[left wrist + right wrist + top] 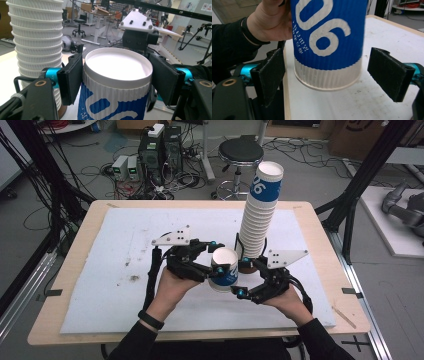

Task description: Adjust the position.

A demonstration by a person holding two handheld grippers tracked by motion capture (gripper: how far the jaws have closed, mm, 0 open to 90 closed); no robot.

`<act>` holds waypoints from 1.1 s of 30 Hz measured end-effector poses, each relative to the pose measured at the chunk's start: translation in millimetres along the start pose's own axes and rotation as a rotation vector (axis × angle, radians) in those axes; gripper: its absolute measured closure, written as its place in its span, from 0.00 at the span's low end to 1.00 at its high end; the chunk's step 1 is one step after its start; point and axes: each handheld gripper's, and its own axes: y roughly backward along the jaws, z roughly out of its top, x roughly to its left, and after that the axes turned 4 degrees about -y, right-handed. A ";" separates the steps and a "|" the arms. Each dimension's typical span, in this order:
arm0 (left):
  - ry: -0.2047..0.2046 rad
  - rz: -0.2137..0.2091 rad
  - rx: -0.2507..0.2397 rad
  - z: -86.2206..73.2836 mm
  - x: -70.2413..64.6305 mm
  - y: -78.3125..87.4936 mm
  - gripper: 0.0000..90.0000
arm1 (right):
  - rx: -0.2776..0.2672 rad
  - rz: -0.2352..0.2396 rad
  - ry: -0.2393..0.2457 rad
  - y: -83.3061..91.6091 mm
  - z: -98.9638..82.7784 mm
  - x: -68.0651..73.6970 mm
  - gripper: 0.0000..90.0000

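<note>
Paper cup (pixel 224 269), blue and white with a ribbed sleeve, sits at the lower centre of the high view, held off the counter (pixel 75 285) between my two hands. My left jaws (pixel 214 265) are closed on it just under the rolled rim, one pad on each side, as the left gripper view confirms (pixel 117 85). My right jaws (pixel 332 80) stand wide open around the cup's base (pixel 328 53), with clear gaps on both sides, holding nothing.

Handling, as I judge it: the cup is very light and thin-walled. The rim stiffens the top, so a grip just below it is sound. Mid-wall will dent under hard pressure. The ribbing gives the pads good friction, so slip is unlikely. The base ring is the second firm zone, and it is where my right jaws can close if a two-point hold is needed.

Surroundings: a tall stack of cups (pixel 257 215) stands just right of centre in the high view, leaning slightly to the upper right, immediately behind the held cup. It is the main obstruction, since a sideways knock could topple it. The white mat (pixel 125 245) on the counter bears some dark stains at the left. A black stool (pixel 240 151) stands on the floor beyond the counter.
</note>
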 end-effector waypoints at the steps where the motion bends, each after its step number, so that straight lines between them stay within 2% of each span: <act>1: 0.007 -0.004 -0.006 -0.3 -0.3 -0.9 0.33 | 0.004 0.002 0.000 -2.3 -0.4 0.5 0.17; 5: 0.008 -0.014 -0.016 -1.1 -1.5 -4.2 0.33 | 0.000 -0.015 -0.012 -5.0 -0.9 0.1 0.17; 12: 0.010 -0.036 -0.020 -2.9 -3.0 -10.3 0.33 | 0.004 -0.001 -0.022 -9.3 -2.1 1.2 0.17; 16: 0.010 -0.043 -0.016 -4.5 -3.7 -13.3 0.33 | 0.027 0.005 -0.020 -12.2 -3.1 0.8 0.17; 20: 0.016 -0.047 -0.008 -5.6 -3.2 -12.7 0.33 | 0.043 0.011 0.003 -12.2 -3.1 0.3 0.22; 23: 0.030 -0.054 0.018 -4.3 -1.9 -10.6 0.31 | 0.056 0.018 0.013 -11.1 -2.9 -1.1 0.24; 25: 0.059 -0.071 0.061 -2.7 -0.2 -11.1 0.28 | 0.062 0.015 0.016 -10.9 -2.8 -1.4 0.24; 29: 0.045 -0.047 0.170 1.4 -1.9 -9.8 0.22 | 0.114 0.015 0.043 -11.3 -2.6 -1.8 0.26; 30: 0.045 -0.047 0.170 1.4 -1.9 -9.8 0.22 | 0.114 0.015 0.043 -11.3 -2.6 -1.8 0.26; 31: 0.031 -0.033 0.215 4.2 -2.9 -8.3 0.22 | 0.144 0.020 0.040 -11.6 -2.0 -1.3 0.26; 33: 0.026 -0.028 0.229 5.2 -3.5 -7.8 0.22 | 0.156 0.017 0.041 -12.3 -1.6 -1.0 0.26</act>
